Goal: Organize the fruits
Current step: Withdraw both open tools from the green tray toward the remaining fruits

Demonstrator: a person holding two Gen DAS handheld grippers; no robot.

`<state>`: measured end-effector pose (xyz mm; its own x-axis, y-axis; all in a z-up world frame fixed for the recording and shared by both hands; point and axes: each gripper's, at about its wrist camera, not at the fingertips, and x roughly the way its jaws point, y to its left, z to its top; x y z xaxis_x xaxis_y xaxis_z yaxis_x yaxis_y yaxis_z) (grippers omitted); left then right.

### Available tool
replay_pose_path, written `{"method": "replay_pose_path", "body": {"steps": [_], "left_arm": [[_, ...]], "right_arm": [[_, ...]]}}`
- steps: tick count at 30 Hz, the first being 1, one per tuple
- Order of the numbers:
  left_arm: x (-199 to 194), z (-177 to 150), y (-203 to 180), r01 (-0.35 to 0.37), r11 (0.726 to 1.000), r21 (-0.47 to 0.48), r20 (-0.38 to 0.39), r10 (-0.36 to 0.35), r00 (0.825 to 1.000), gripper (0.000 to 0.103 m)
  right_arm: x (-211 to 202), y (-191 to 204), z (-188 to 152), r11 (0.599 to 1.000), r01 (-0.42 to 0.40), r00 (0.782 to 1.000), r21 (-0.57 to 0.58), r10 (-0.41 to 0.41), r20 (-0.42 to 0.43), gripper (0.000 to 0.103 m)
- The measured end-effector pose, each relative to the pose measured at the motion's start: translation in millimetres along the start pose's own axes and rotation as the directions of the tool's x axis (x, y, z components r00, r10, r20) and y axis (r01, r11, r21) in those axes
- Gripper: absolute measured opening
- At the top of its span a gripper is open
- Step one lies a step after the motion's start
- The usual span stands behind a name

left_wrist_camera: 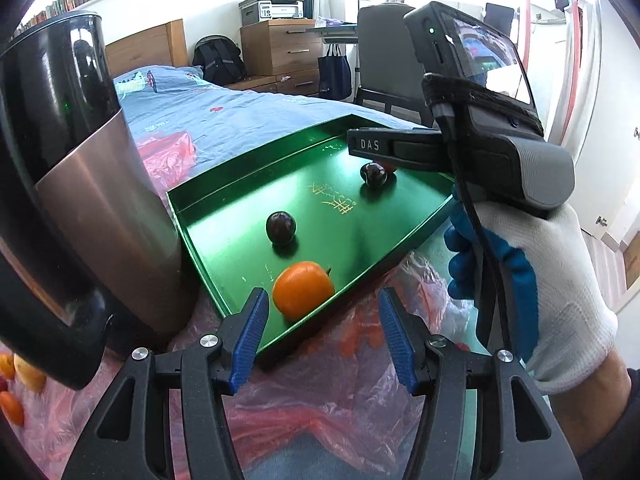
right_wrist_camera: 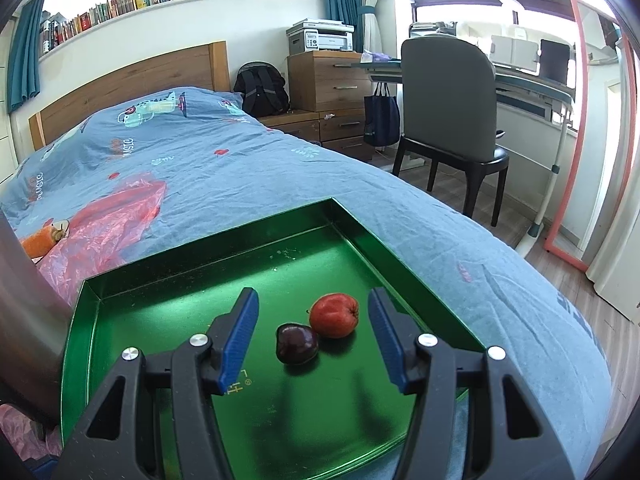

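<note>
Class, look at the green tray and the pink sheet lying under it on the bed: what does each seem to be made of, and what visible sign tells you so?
Green tray: probably thin metal with a glossy, perhaps anodised or lacquered finish; it mirrors the fruit and has crisp folded walls.
Pink sheet: thin plastic film, likely a bag; it is translucent, crinkled and shiny, with the blue bedcover showing through.

The green tray (left_wrist_camera: 200, 208) carries four fruits: two dark plums (left_wrist_camera: 281, 227) (left_wrist_camera: 373, 175), one orange fruit (left_wrist_camera: 303, 290) and one red fruit (right_wrist_camera: 334, 315). Several more orange fruits (left_wrist_camera: 24, 376) lie outside on one pink plastic sheet (left_wrist_camera: 320, 408).
</note>
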<state>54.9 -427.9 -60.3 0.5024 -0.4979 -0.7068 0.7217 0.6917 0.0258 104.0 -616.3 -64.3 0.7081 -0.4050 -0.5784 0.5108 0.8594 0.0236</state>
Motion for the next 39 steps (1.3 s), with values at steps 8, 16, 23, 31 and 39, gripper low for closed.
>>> {"method": "replay_pose_path", "body": {"steps": [8,16,23,31,39], "left_arm": [[-30,-32,16,-0.026,0.999,-0.031,-0.037,0.025,0.999,0.051],[-75,-75,64,-0.142,0.985,-0.103,-0.049,0.137,0.989,0.051],[-111,-109,110,-0.201,0.960,-0.197,-0.052,0.194,0.980,0.052],[-149,-140,161,-0.247,0.914,-0.322,-0.045,0.246,0.968,0.056],[-181,-172,203,-0.307,0.865,-0.396,-0.059,0.310,0.949,0.057]], "right_arm": [[-19,13,-7,1.000,-0.002,1.000,-0.026,0.002,0.004,0.068],[-72,31,-47,0.999,-0.002,1.000,-0.049,0.002,0.000,0.068],[-124,54,-79,0.996,-0.039,0.999,-0.084,0.036,-0.040,0.068],[-176,105,-95,0.977,-0.116,0.991,-0.177,0.101,-0.088,0.068],[-205,197,-134,0.904,-0.308,0.946,-0.297,0.256,-0.201,0.068]]}}
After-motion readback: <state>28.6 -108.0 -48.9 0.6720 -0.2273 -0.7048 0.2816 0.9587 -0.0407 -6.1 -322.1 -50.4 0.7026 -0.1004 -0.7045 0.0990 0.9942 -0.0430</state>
